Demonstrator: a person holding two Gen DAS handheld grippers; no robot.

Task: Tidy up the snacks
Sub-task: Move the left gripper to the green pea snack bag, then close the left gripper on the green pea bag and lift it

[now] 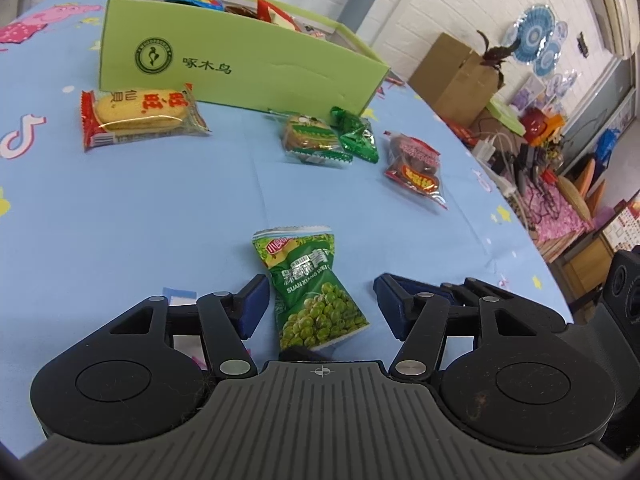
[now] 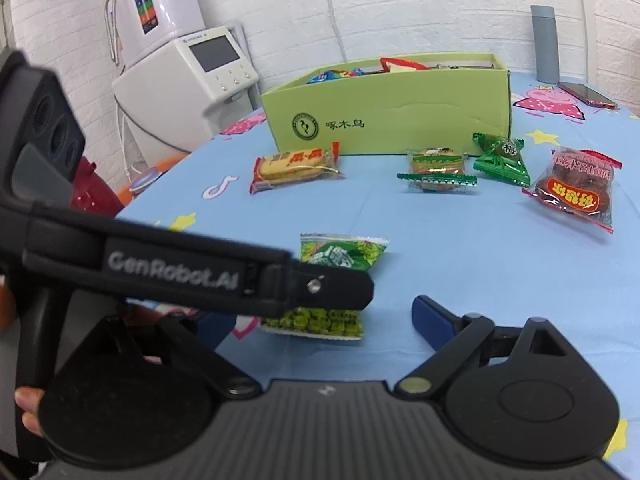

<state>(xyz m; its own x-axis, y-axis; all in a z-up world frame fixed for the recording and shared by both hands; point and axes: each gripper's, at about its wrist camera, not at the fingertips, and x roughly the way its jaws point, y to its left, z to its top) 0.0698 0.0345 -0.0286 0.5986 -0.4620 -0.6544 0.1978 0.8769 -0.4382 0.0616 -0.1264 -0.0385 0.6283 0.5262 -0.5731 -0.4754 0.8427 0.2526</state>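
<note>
A green pea packet (image 1: 316, 292) lies flat on the blue tablecloth (image 1: 120, 216) between the jaws of my left gripper (image 1: 322, 304). The jaws are open: the left pad is close to the packet's edge and the right pad stands clear of it. From the right wrist view, the left gripper (image 2: 352, 288) crosses over the same pea packet (image 2: 340, 254). My right gripper (image 2: 324, 328) is open just behind it, its left finger mostly hidden. The green box (image 1: 240, 68) at the back holds several snacks.
In front of the box lie a red rice-cracker packet (image 1: 144, 116), a biscuit packet (image 1: 312, 140), a green candy (image 1: 358, 136) and a red-brown packet (image 1: 416, 168). A phone (image 2: 586, 96) and grey bottle (image 2: 544, 44) stand at the back right. The table edge (image 1: 520, 216) curves away on the right.
</note>
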